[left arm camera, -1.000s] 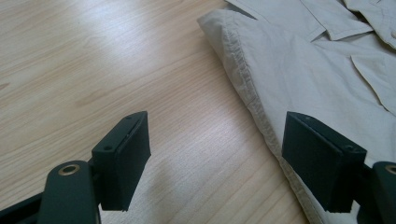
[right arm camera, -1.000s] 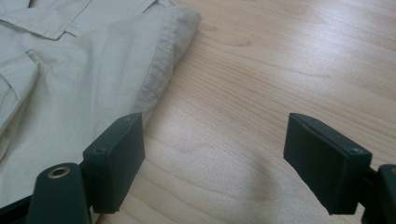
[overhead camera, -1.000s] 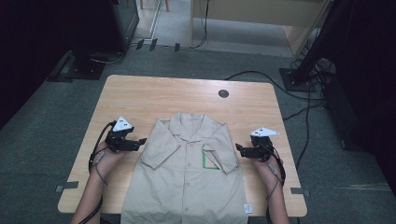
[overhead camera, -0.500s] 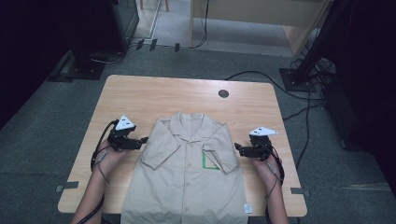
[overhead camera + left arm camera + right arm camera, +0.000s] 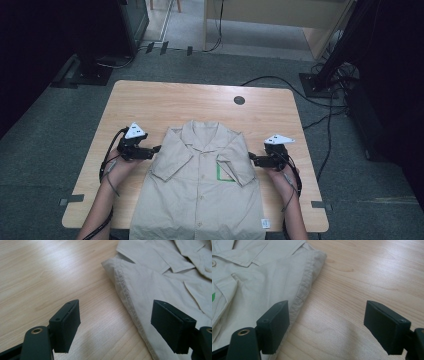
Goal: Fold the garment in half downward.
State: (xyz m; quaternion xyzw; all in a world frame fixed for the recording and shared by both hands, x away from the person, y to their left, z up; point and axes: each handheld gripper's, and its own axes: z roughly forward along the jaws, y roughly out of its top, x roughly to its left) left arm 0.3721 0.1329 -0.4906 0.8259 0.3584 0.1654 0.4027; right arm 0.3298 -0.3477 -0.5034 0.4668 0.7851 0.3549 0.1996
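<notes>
Both spread wide, the left gripper [image 5: 156, 148] and right gripper [image 5: 251, 159] are flanking the flat beige short-sleeved cotton shirt [image 5: 200, 185], each facing a sleeve edge.

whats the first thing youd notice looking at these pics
A beige short-sleeved shirt lies spread face up on the near half of the wooden table, its hem hanging over the near edge and a green outline on its chest pocket. The left gripper and right gripper flank it, one at each sleeve, jaws open and holding nothing. A small dark round disc sits alone near the table's far edge.
</notes>
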